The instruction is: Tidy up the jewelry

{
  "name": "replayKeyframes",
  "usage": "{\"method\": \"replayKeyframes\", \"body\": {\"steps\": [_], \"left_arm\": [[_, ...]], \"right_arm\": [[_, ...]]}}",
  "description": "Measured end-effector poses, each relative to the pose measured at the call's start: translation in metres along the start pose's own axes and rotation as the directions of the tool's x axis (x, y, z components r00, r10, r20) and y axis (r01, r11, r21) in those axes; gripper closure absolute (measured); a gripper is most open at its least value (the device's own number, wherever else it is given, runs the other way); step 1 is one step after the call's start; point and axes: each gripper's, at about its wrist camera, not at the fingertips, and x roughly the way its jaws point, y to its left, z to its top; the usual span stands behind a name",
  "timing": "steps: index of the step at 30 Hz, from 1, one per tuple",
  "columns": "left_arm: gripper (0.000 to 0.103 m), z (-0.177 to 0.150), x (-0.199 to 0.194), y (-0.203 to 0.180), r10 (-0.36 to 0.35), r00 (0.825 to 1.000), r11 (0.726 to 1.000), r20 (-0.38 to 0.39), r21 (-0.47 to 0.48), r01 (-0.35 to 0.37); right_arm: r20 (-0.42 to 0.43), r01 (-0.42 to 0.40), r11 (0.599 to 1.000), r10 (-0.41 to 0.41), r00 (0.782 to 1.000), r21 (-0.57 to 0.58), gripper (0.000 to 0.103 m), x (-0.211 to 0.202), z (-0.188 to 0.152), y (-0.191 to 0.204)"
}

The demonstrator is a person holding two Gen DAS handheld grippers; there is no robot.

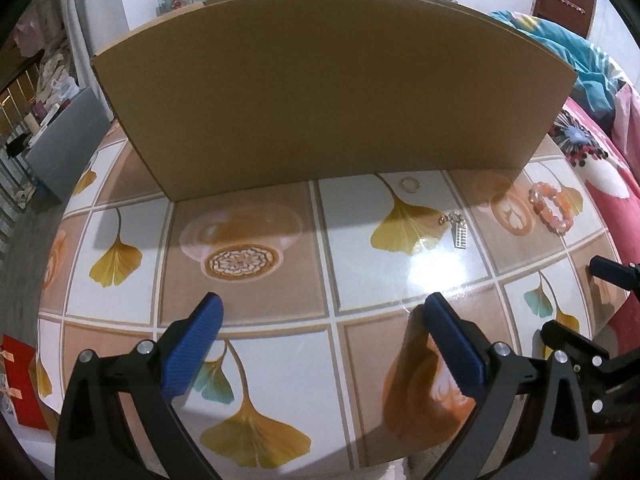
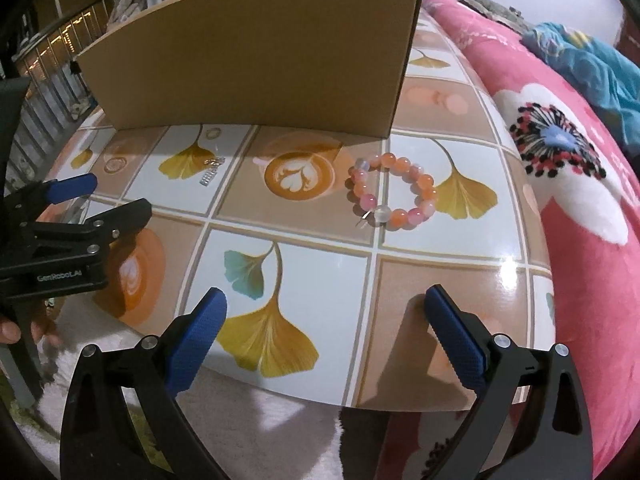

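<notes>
A pink and orange bead bracelet [image 2: 394, 190] lies on the patterned table, right of the middle; it also shows in the left wrist view [image 1: 551, 207]. A small silver pendant [image 1: 457, 229] lies left of it, also in the right wrist view [image 2: 211, 171]. A pale ring [image 1: 409, 184] lies near the foot of the cardboard box [image 1: 320, 92], which also shows in the right wrist view [image 2: 248, 64]. My left gripper [image 1: 324, 312] is open and empty above the table's front. My right gripper [image 2: 326, 308] is open and empty at the front edge, short of the bracelet.
The table [image 2: 460, 288] has a glossy tile and leaf print. A pink flowered blanket [image 2: 580, 168] lies along its right side. A grey box [image 1: 64, 148] stands off the table at left. A white rug [image 2: 280, 432] lies below the front edge.
</notes>
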Motion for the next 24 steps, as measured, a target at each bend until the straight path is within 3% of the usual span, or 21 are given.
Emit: {"method": "replayKeyframes", "body": {"steps": [24], "left_arm": [[0.005, -0.013, -0.007, -0.008, 0.044, 0.999, 0.997, -0.012, -0.071, -0.044]], "right_arm": [[-0.074, 0.019, 1.000, -0.017, 0.997, 0.020, 0.008, 0.009, 0.017, -0.002]]}}
